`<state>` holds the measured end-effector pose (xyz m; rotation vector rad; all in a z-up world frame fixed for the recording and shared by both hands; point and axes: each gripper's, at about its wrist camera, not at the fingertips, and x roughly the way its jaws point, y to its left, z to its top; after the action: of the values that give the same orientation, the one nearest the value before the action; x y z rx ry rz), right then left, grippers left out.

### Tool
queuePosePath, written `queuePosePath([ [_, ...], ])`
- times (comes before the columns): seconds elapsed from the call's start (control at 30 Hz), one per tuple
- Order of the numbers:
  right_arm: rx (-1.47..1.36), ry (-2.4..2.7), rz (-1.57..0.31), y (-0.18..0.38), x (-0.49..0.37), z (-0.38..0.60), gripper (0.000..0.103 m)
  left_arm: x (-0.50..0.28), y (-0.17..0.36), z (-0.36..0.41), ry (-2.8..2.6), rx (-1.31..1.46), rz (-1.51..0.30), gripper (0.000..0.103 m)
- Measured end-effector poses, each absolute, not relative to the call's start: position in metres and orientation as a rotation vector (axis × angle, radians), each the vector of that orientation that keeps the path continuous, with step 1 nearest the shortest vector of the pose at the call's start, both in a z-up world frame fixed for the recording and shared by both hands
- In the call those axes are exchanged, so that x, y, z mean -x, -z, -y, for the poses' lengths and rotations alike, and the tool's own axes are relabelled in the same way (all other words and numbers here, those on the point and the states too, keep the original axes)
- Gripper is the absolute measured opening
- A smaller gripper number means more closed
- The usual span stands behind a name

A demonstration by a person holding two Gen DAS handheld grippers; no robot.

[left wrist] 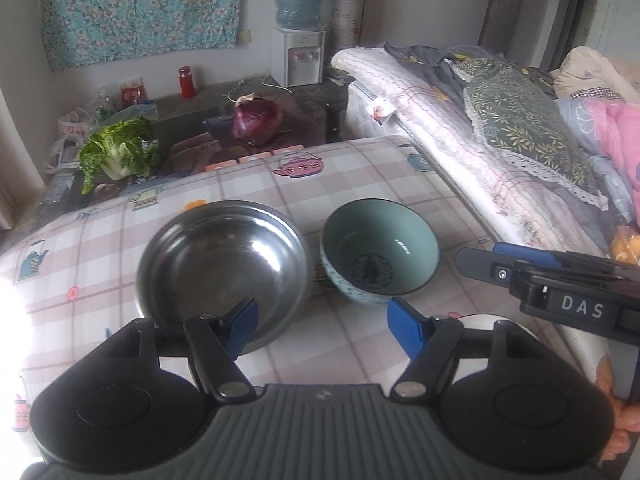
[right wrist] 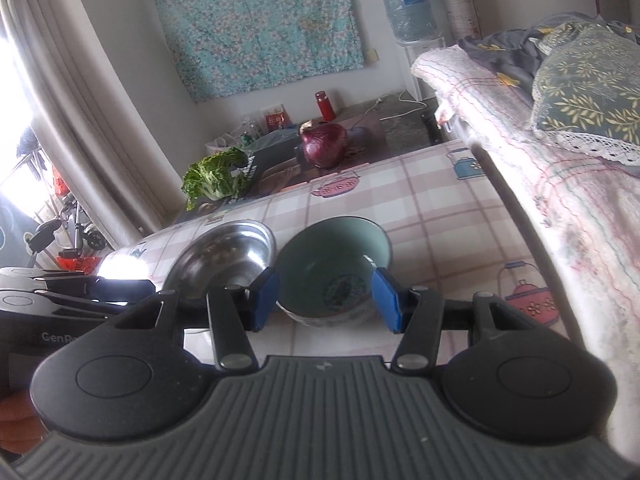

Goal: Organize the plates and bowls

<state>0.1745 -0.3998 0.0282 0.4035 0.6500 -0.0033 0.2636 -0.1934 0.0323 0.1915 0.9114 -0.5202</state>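
Green ceramic bowl [left wrist: 380,252]: upright on the checked teapot-print tablecloth [left wrist: 360,176], empty, dark motif at its bottom too blurred to read. Steel bowl [left wrist: 224,264] just left of it, empty, near rim hidden behind a blue pad. Left gripper [left wrist: 322,324]: released, grasping nothing. Right gripper [right wrist: 326,300]: spread, pads flanking the green bowl; contact unclear. Its body reads "DAS"; the left's, cut off, "GenR".

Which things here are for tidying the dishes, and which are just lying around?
For the job:
steel bowl
green ceramic bowl
left tongs, open
right tongs, open

Just lying about:
red cabbage
leafy greens
red flask
water dispenser
bedding
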Motion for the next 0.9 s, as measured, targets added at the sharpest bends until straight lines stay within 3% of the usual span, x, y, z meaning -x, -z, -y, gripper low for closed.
queuePosePath([
  [0.37, -0.491, 0.041, -0.693, -0.005, -0.185, 0.447, 0.051, -0.275, -0.008, 0.211, 0.561, -0.059, -0.991, 0.055],
  [0.53, -0.504, 0.022, -0.724, 0.008, -0.209, 0.444, 0.051, -0.283, 0.002, 0.216, 0.543, -0.012, -1.007, 0.053],
  [0.83, -0.464, 0.024, -0.760, 0.024, -0.251, 0.434, 0.043, -0.303, 0.020, 0.223, 0.469, -0.002, -1.043, 0.045],
  [0.9, -0.454, 0.028, -0.773, 0.028, -0.258, 0.432, 0.036, -0.307, 0.021, 0.225, 0.462, 0.004, -1.037, 0.043],
])
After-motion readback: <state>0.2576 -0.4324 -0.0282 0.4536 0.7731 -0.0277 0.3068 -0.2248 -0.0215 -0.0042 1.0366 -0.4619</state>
